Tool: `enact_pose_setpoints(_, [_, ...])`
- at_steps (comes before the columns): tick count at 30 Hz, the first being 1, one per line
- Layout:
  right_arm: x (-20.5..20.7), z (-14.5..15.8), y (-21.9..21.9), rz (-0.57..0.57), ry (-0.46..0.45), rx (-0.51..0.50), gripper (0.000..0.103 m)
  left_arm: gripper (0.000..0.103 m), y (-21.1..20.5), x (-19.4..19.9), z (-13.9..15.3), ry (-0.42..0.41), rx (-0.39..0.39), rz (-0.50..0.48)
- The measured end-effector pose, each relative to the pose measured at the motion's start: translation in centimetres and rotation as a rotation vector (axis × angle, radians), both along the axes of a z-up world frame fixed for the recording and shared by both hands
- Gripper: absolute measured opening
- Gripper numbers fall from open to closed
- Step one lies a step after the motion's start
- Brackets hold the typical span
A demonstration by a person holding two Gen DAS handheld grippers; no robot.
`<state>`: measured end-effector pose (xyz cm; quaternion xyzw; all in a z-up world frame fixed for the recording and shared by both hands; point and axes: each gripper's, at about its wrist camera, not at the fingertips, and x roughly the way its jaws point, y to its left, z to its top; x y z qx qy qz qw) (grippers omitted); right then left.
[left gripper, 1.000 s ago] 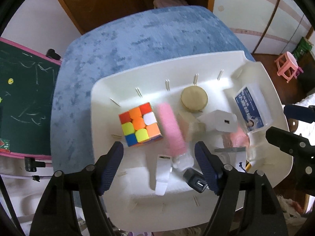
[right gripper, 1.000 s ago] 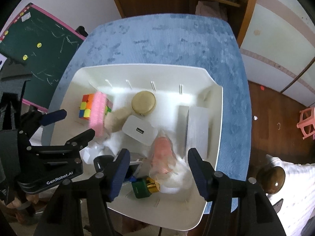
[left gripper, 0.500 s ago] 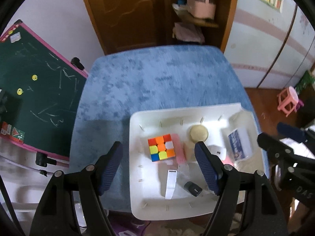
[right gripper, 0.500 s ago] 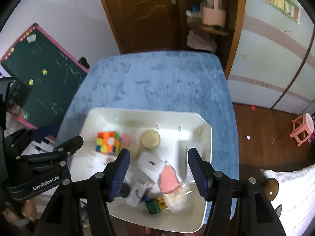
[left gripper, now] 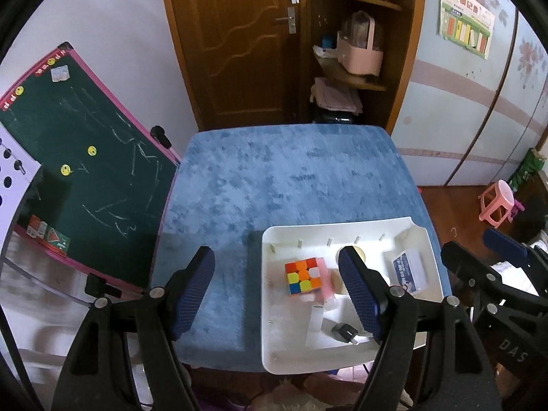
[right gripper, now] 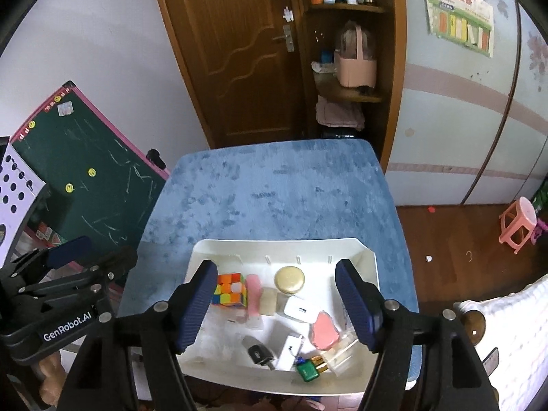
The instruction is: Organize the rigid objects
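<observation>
Both tongs point(left gripper: 277, 291) point(right gripper: 279, 303) gape wide above a blue table point(right gripper: 274, 191) (tray point(right gripper: 371, 263) perhaps overhanging its edge).

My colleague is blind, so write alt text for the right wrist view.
An open, empty right gripper hangs above a white tray on a blue table. The tray holds a colourful puzzle cube, a round gold tin, a white charger and other small items.

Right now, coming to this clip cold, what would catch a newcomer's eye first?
Probably the multicoloured puzzle cube, the brightest thing in the white tray, at its left end beside a pink block. The tray sits at the near edge of the blue table, cluttered with small items such as a round gold tin. Both grippers, left and right, hang open and empty above.
</observation>
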<state>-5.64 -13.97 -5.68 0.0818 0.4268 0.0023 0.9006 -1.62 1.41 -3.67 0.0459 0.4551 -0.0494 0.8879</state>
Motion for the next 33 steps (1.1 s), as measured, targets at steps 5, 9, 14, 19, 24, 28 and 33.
enact_pose_setpoints(5, [-0.7,1.1,0.7,-0.018,-0.024,-0.007,0.076,0.078,0.7,0.0,0.4,-0.008,0.000,0.002])
enact_pose_setpoints(9, [-0.9,1.6,0.9,-0.026,-0.031,-0.003,0.076,0.078,1.0,0.1,0.7,-0.012,-0.007,0.009])
enact_pose_setpoints(14, [-1.0,2.0,1.0,-0.038,-0.042,-0.010,0.076,0.078,1.2,0.2,1.0,-0.020,-0.008,0.016])
enact_pose_setpoints(19, [-0.8,2.3,1.3,-0.033,-0.046,-0.015,0.076,0.078,1.2,0.2,1.0,-0.017,-0.013,0.016])
enact_pose_setpoints(24, [-0.8,2.5,1.3,-0.024,-0.051,-0.029,0.077,0.078,1.3,0.4,1.0,-0.019,-0.016,0.017])
enact_pose_setpoints(28, [-0.8,2.7,1.4,-0.018,-0.056,-0.038,0.078,0.079,1.0,0.2,1.0,-0.021,-0.013,0.021])
enact_pose_setpoints(33, [-0.7,2.7,1.4,-0.004,-0.049,-0.043,0.078,0.079,1.0,0.3,1.0,-0.021,-0.011,0.022])
